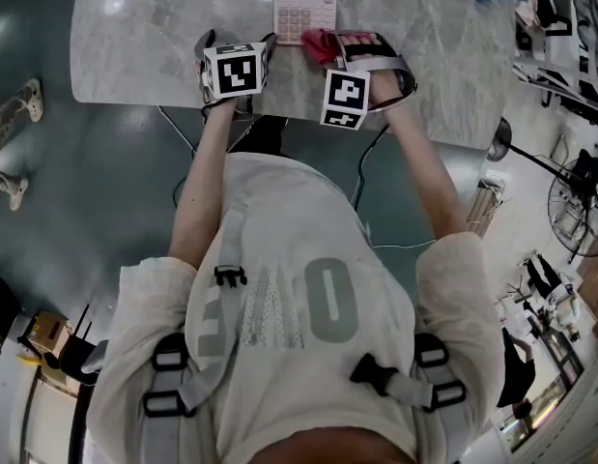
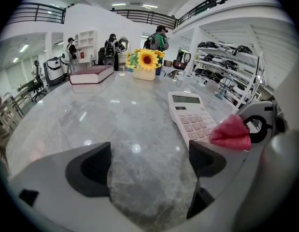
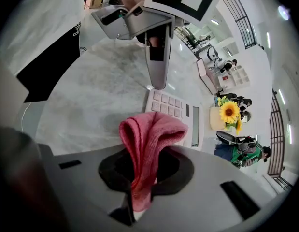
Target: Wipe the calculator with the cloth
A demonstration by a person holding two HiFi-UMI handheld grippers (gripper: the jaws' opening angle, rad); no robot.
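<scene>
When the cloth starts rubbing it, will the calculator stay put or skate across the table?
Probably skates: the calculator looks thin, plastic and light, lying flat on a glossy marble table. Nothing pins it; the left gripper stands open over bare table. The red cloth pinched in the right gripper looks soft, so it likely drags rather than jolts.

A big open hall, workshop-like — a railed upper gallery (image 2: pixel 38 11) at eleven o'clock, racks of gear (image 2: pixel 225 64) at two. People (image 2: pixel 158 38) stand past the marble table (image 2: pixel 91 115).

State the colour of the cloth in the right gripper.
Pinkish red cloth, clearest in the right gripper view.
</scene>
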